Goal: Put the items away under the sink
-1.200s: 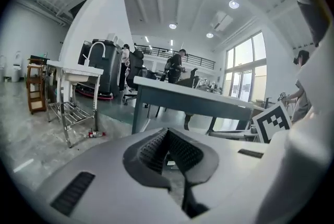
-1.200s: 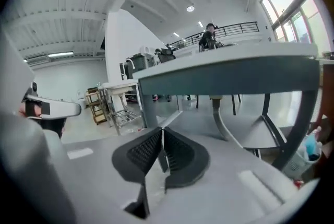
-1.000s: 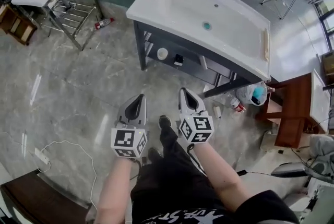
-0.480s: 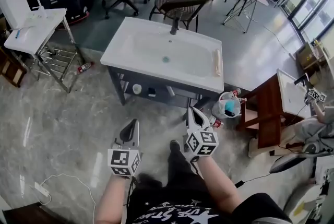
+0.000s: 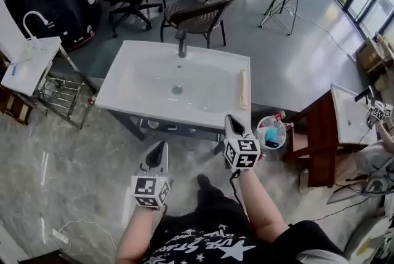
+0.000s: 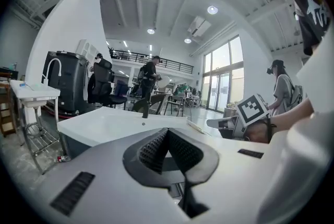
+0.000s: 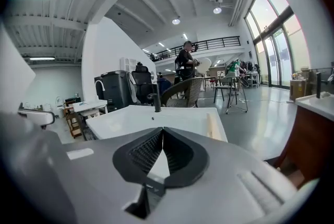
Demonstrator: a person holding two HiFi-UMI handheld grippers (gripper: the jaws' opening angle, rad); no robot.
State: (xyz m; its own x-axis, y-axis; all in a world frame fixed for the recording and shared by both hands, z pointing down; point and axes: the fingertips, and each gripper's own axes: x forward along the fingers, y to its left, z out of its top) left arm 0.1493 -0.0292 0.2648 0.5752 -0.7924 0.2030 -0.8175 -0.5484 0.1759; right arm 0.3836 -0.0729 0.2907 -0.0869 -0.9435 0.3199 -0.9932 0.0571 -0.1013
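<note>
The white sink on its dark stand fills the middle of the head view, with a black faucet at its back. A clear plastic bag of items sits on the floor by the sink's right corner. Small items lie on the shelf under the sink, mostly hidden by the basin. My left gripper is shut and empty, just short of the sink's front edge. My right gripper is shut and empty too, at the sink's front right corner. The left gripper and right gripper both look across the sink top.
A pale roll lies along the sink's right rim. A brown wooden stand with a white top is at the right. A wicker chair stands behind the sink. A small white basin on a metal rack is at the left.
Both grippers have risen and moved forward to the sink's front edge, staying shut. The head view has lifted, so more of the room behind the sink shows.
</note>
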